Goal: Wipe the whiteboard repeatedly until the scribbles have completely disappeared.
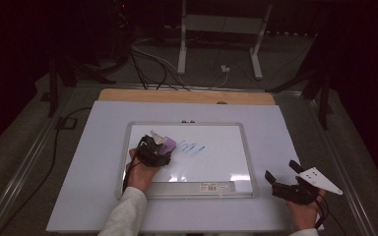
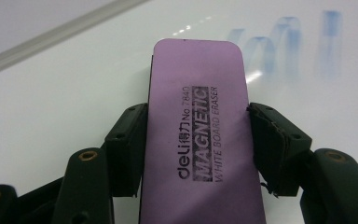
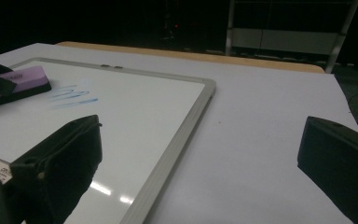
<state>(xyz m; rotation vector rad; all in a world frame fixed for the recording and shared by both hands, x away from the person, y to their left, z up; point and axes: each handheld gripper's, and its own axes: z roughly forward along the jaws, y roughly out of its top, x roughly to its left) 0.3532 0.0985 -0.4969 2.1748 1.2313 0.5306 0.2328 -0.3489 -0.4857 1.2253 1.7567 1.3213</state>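
A silver-framed whiteboard (image 1: 248, 152) lies on the white table, with blue marker strokes (image 1: 191, 147) near its middle. My left gripper (image 1: 161, 146) is shut on a purple magnetic whiteboard eraser (image 2: 200, 135), held flat on the board just left of the blue strokes (image 2: 284, 46); its black pads press both long sides. To the right of the board, my right gripper (image 1: 281, 171) rests near the table's front edge, jaws wide apart and nothing between them. From the right gripper view the eraser (image 3: 21, 81) lies at far left beside the strokes (image 3: 72, 97).
A wooden strip (image 1: 187, 96) runs along the table's far edge. Beyond it stand a white frame stand (image 1: 219, 29) and cables on the dark floor. A barcode label (image 1: 209, 187) sits on the board's near frame. Bare table surface (image 3: 261, 130) lies right of the board.
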